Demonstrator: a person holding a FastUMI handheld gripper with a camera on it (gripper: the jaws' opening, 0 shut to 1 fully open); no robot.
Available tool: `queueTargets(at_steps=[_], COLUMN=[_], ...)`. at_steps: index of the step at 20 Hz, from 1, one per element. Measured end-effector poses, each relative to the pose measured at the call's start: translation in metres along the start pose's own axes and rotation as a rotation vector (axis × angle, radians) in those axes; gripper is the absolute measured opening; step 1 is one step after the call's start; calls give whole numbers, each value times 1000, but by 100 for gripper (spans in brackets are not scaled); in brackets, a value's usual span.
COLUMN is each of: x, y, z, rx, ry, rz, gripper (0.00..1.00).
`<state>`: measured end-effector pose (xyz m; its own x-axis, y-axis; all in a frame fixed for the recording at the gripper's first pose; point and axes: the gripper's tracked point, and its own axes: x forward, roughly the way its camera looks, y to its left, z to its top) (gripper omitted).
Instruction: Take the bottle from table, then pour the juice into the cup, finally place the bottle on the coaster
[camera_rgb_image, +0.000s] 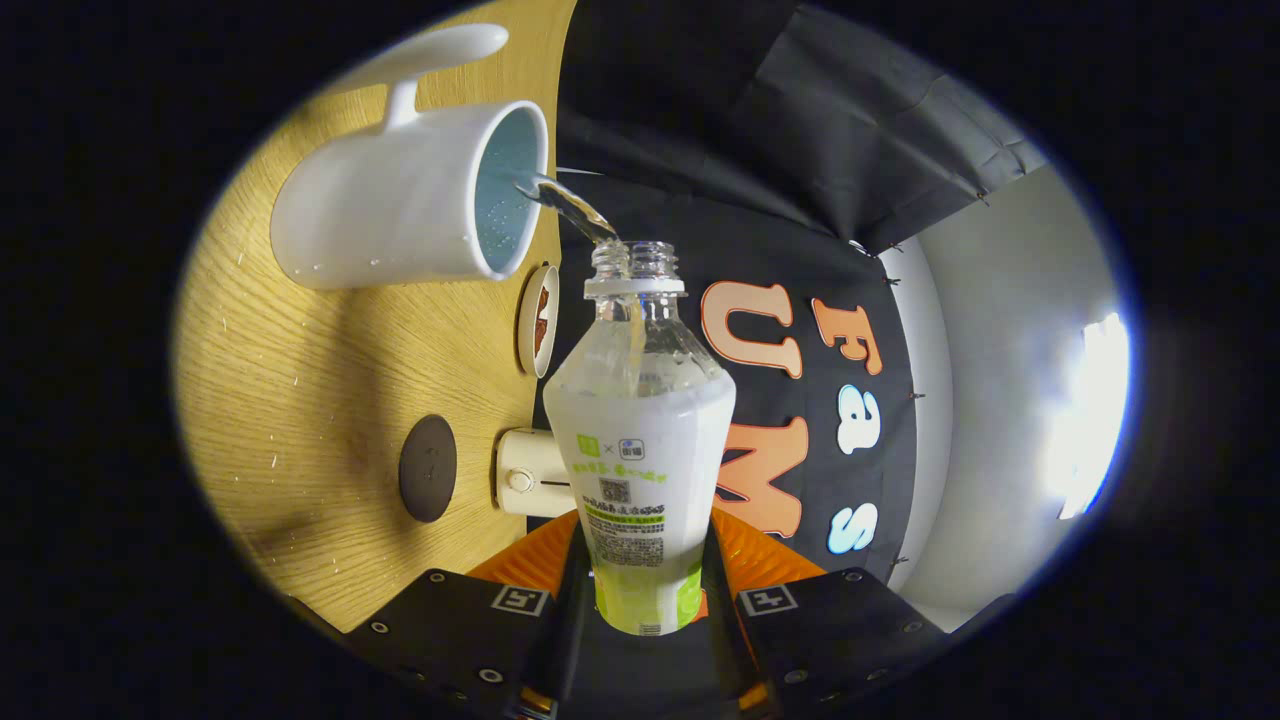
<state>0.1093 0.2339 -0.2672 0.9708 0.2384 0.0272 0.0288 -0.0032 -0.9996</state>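
My gripper (645, 585) is shut on the lower body of a clear plastic bottle (640, 420) with a white and green label, its cap off. The view is rolled sideways, so the bottle is tipped toward the white mug (400, 200). A thin stream of liquid (570, 205) runs from the bottle's open neck into the mug's blue-tinted inside. The mug stands on the wooden table (300, 380), its handle on the far side from the bottle. A dark round coaster (428, 468) lies on the table nearer my fingers, beside the bottle's body.
A small white round dish (538, 320) with something brown in it sits on the table between mug and coaster. A white boxy device with a knob (530, 472) stands by the table's edge, next to the bottle. Black cloth hangs behind the table.
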Motion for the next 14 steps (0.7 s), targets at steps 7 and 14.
queueTargets(at_steps=[7, 14], x=[4, 5], y=[-5, -9], z=[1, 2], rx=[-65, -101], ry=[-24, -32], rz=[-14, -35], gripper=[55, 54])
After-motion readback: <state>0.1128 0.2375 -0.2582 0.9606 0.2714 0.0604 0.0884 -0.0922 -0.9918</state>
